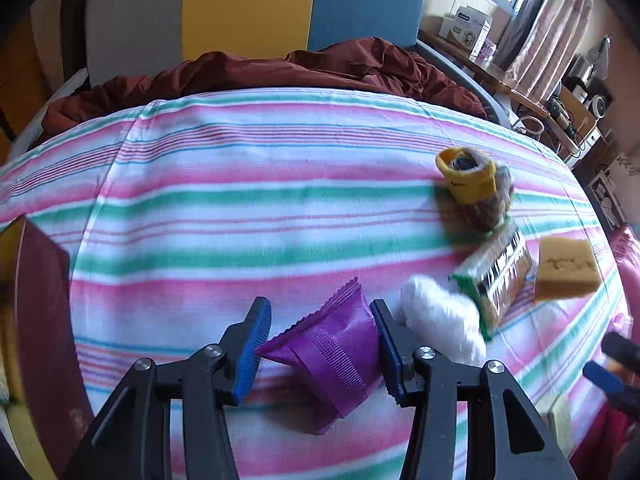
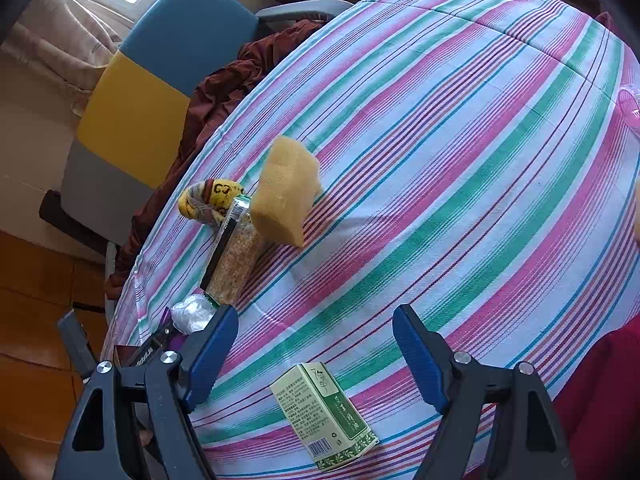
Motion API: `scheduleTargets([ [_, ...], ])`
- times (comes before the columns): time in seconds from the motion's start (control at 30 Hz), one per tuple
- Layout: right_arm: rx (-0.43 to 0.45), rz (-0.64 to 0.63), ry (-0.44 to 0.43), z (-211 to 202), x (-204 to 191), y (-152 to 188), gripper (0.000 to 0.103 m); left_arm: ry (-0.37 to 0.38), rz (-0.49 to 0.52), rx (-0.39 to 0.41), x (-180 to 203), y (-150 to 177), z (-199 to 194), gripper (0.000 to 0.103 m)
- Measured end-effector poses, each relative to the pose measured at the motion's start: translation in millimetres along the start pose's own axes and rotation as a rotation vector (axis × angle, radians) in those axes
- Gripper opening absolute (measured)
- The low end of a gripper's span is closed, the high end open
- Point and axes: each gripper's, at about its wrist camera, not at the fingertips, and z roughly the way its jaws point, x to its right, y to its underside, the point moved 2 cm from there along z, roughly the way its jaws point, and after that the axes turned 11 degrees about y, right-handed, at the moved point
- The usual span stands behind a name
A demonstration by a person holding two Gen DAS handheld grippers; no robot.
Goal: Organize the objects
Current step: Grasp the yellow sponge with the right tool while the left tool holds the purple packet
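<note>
The left hand-held gripper is gripping a purple packet; the right hand-held gripper is hanging open above a green box.

Sponge lies on the bedsheet, right of the snack pack.

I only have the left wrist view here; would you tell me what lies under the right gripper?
Observer: A green and white box lies flat on the striped cloth between the right gripper's open jaws, untouched.
Operator: Thank you. Is the sponge near it?
Observer: No, the sponge sits farther along the cloth, beside the long snack packet.
Operator: And my left gripper?
Observer: The right view shows only a sliver of purple beside the white wad; your own view shows the left gripper pinching the purple packet.
</note>
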Motion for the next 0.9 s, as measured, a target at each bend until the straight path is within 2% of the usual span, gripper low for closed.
scheduleTargets([
  [0.23, 0.019, 0.061, 0.012, -3, 12, -4, 0.081, -0.001, 0.071, 0.019, 14, 54, -28, 0.051],
  [0.4, 0.024, 0.087, 0.023, -3, 16, -6, 0.081, 0.062, 0.102, 0.044, 25, 91, -44, 0.049],
  [0.53, 0.024, 0.084, 0.042, -2, 17, -5, 0.081, 0.045, 0.173, 0.068, 32, 102, -44, 0.047],
  [0.63, 0.029, 0.071, 0.063, -3, 17, -4, 0.081, 0.044, 0.186, 0.076, 33, 102, -42, 0.047],
  [0.77, 0.03, -0.022, 0.134, -1, 3, -1, 0.081, 0.065, 0.175, 0.08, 28, 101, -42, 0.046],
  [0.9, 0.068, -0.259, 0.276, -4, -28, -8, 0.081, 0.098, 0.149, 0.078, 24, 99, -44, 0.044],
])
